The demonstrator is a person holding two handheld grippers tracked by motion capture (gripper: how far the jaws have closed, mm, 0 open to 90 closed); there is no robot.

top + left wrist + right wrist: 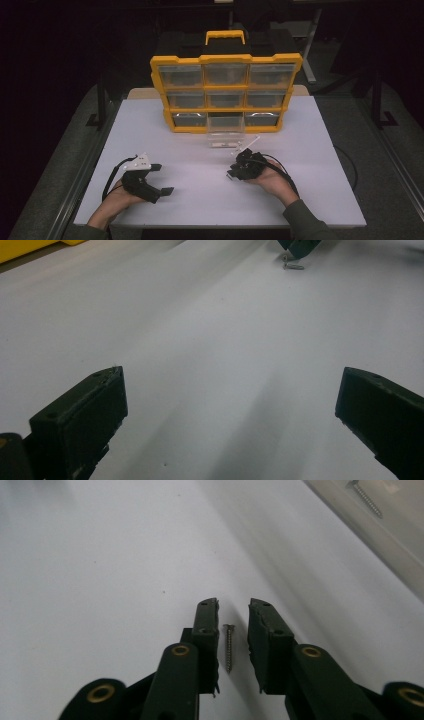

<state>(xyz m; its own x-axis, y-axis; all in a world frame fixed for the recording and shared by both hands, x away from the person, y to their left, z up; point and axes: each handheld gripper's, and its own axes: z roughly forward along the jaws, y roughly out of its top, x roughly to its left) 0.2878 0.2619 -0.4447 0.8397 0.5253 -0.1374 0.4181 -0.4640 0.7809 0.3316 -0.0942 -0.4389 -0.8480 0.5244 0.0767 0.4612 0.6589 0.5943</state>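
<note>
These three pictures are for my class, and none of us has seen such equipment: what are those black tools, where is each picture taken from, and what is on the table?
A person holds a two-jaw gripper in each hand. The high view looks down on the white table; the other two come from cameras riding on the grippers. The left gripper rests with its jaws wide apart and nothing between them. The right gripper has its jaws nearly together around a small screw lying on the table, not yet pinched. Behind stands a yellow drawer box, with one clear drawer pulled out; it holds another screw.
</note>
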